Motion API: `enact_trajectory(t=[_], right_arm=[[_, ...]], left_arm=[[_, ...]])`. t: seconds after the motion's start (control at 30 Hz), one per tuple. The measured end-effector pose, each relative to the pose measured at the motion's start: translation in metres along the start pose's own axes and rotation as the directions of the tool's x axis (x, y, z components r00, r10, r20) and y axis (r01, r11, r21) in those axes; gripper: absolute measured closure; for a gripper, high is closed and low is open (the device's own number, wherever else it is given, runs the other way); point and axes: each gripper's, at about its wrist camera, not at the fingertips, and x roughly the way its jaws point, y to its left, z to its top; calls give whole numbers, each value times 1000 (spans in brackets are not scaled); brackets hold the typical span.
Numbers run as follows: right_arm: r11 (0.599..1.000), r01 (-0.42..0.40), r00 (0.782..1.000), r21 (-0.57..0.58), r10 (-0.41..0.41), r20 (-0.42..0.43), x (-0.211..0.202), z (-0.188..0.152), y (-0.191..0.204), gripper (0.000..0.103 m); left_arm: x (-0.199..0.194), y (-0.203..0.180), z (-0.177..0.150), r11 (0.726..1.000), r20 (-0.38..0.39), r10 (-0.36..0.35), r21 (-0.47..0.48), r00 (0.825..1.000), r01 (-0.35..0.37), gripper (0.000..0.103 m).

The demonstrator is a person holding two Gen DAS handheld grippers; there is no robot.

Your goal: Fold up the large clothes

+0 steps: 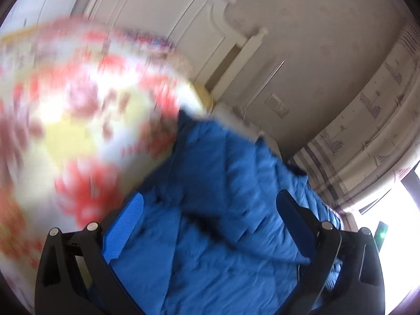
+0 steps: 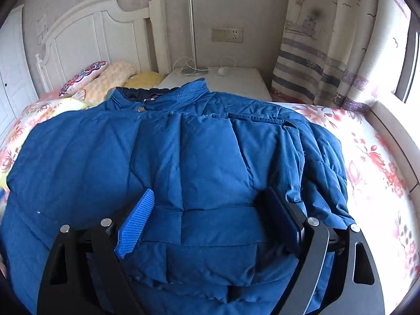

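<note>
A: Listing item one: blue padded jacket [image 2: 183, 162]; spread flat on the bed [image 2: 372, 162], collar [image 2: 162, 95] toward the headboard [image 2: 86, 36], a sleeve [image 2: 320, 157] folded in along the jacket's window-side edge; quilted panels creased.

B: And the right gripper [image 2: 207, 218]?

A: Low over the jacket's lower front; jaws spread wide, blue pads [image 2: 136, 225] to either side of a quilted panel, neither pad pressing the cloth; nothing pinched.

B: Left gripper [image 1: 210, 223]?

A: Jaws likewise spread, jacket fabric [image 1: 210, 183] seen between and beyond the fingers [image 1: 123, 228]; that view is blurred, so whether cloth touches a pad I cannot tell; no grip is visible.

B: What lies beside the jacket?

A: Floral bedcover [image 2: 367, 144], pink on white, showing on both sides of the jacket; pillows [image 2: 105, 78] beyond the collar, against the headboard; white nightstand [image 2: 236, 81] beyond the collar on the window side, carrying a slim lamp [image 2: 193, 36] and a white cable [image 2: 181, 63]; wall socket [image 2: 227, 34] above the nightstand; striped curtain [image 2: 315, 60] beyond the jacket's folded-sleeve side.
</note>
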Motion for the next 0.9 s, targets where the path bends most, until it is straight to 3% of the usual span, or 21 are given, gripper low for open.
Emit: enact_trajectory(t=[0.17,0.27,0.33,0.43,0.5,0.57,0.6,0.67,0.73,0.8,0.83,0.9], right_arm=[[1000,9,1000,2,-9,0,2,1,1,19],[1000,13,1000,-5,-13,-2,-1,1,5,19],[1000,16,1000,-8,-16,-4,0,2,6,18],[1000,12,1000,-9,-12,-4,0,1,6,17],[1000,12,1000,-20,-12,-4,0,1,8,17],[1000,18,1000,-22,-18,-7,1,2,9,17],[1000,18,1000,-21,-18,-7,1,2,8,17],[1000,17,1000,-19,-17,-9,1,2,8,17],[1000,17,1000,-19,-17,-10,1,2,8,17],[1000,14,1000,-17,-15,-10,1,2,7,17],[1000,13,1000,-15,-13,-11,1,2,7,17],[1000,10,1000,-13,-10,-11,1,2,7,17]], left_arm=[[13,-57,46,985,26,25,167,999,-29,3],[47,-82,58,972,-24,51,232,998,-44,3],[78,-87,53,963,-89,108,256,990,-82,3],[137,-75,26,936,-263,250,311,932,-163,2],[144,-83,11,881,-196,312,425,930,-207,2],[142,-91,14,874,-210,351,424,913,-238,3],[139,-94,20,885,-217,343,402,914,-237,3],[129,-107,30,911,-192,282,362,940,-199,3],[127,-130,35,896,-147,268,401,952,-190,2],[139,-150,30,872,-148,282,453,948,-188,2],[150,-156,25,860,-169,294,475,941,-183,2],[184,-159,5,814,-223,384,540,896,-215,2]])
